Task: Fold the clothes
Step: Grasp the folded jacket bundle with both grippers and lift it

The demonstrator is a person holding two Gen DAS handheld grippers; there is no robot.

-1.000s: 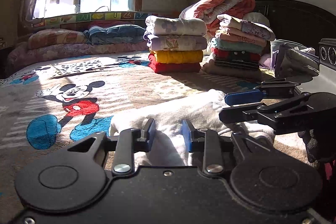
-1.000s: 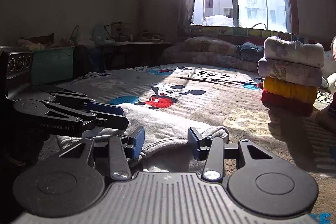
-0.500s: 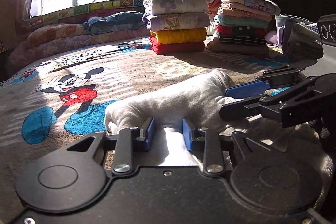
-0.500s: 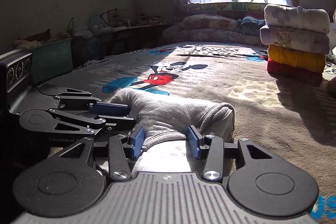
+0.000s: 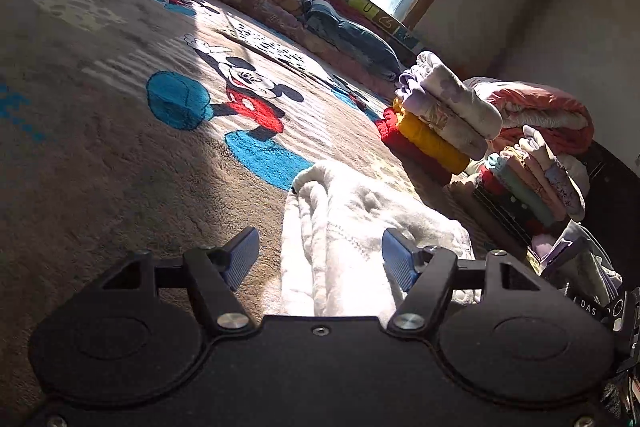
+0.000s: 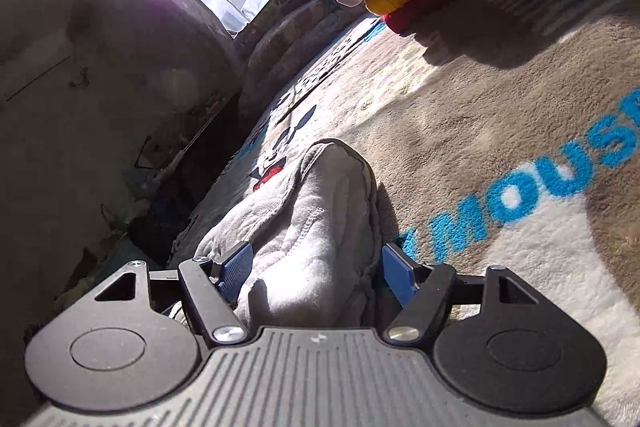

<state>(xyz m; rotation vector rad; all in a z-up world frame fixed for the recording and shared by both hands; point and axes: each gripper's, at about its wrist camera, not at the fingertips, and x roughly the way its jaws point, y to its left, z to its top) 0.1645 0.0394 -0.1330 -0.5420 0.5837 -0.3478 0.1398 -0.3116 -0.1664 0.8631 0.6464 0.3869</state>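
Both sets of jaws stand spread wide, released; neither left gripper [image 5: 320,258] nor right gripper [image 6: 316,267] pinches anything. Between the blue pads of each lies the white garment [image 5: 352,223], a soft fleecy bundle already doubled over on the cartoon-print blanket [image 5: 120,147] of the bed; in the right wrist view its rounded fold runs straight ahead of the jaws, its near end nestled against the left pad [image 6: 236,269]. Ahead and to the right of the left jaws stands a stack of folded clothes [image 5: 440,127] (red and yellow at the bottom); a second stack [image 5: 528,183] sits further right. My judgement is that the fold is nearly complete; to finish well, close on all layers together at the edge, keep both sides level, and lay the bundle flat before letting go, lest the thick fleece spring open.
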